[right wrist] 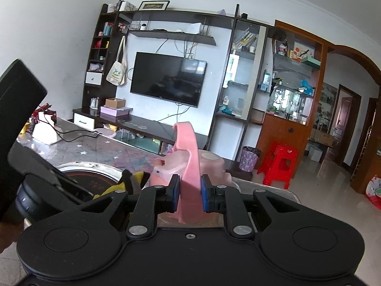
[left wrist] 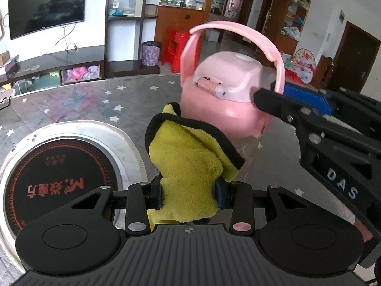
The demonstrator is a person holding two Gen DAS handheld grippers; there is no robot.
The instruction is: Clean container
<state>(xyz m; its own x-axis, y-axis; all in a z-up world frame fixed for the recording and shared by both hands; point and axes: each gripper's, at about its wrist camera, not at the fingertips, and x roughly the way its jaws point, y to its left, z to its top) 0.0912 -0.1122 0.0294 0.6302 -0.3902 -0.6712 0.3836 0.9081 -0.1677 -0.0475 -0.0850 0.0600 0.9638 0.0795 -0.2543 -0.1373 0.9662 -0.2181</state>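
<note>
A pink plastic container point(left wrist: 228, 88) with a lid and an arched carry handle point(left wrist: 238, 33) stands on the table. My left gripper point(left wrist: 189, 194) is shut on a yellow-green cloth point(left wrist: 188, 157) with black trim, just in front of the container's left side. My right gripper point(right wrist: 189, 194) is shut on the pink handle point(right wrist: 189, 166); it shows from the right in the left wrist view point(left wrist: 290, 97). The container's lid point(right wrist: 209, 164) sits beyond the handle. The cloth point(right wrist: 133, 181) peeks out at the left of the right wrist view.
A round induction cooktop point(left wrist: 57, 178) is set into the star-patterned table point(left wrist: 95, 100) at the left. A white box with a cable point(right wrist: 45, 133) lies at the table's far end. A red stool point(right wrist: 278, 164) and a bin point(right wrist: 248, 158) stand on the floor beyond.
</note>
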